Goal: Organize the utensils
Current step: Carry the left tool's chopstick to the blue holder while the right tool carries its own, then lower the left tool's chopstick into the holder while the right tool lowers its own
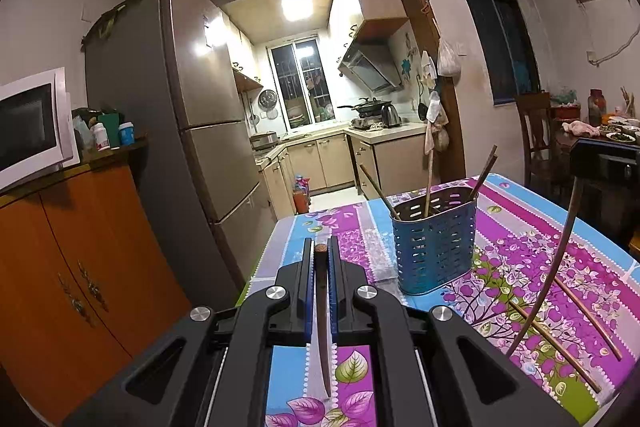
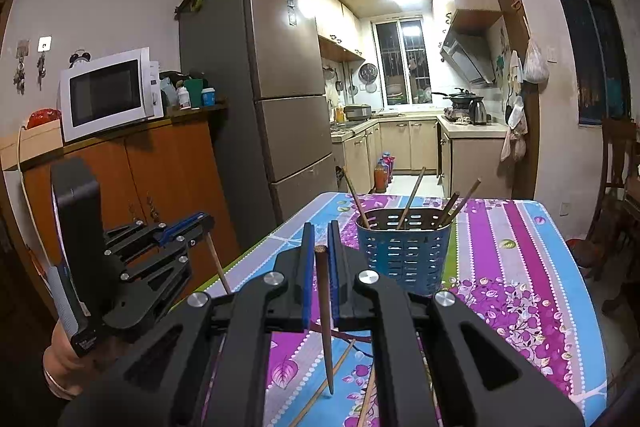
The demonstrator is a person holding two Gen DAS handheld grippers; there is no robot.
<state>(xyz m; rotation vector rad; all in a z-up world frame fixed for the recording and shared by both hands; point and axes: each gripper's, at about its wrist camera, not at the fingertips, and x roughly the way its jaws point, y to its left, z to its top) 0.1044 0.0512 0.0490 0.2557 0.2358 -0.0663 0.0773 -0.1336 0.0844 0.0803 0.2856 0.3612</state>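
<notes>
Both tongs are clamped narrow on a chopstick each — the left tongs (image 1: 320, 259) pinch a dark chopstick (image 1: 322, 327) held upright, and the right tongs (image 2: 320, 259) grip another chopstick (image 2: 326, 323) the same way, both hovering over the desk (image 1: 532, 211) short of the blue holder (image 1: 434, 239). Four or so sticks already stand in that holder. Loose chopsticks (image 1: 576, 311) lie on the floral cloth near the right tongs — so the job looks roughly half done.
</notes>
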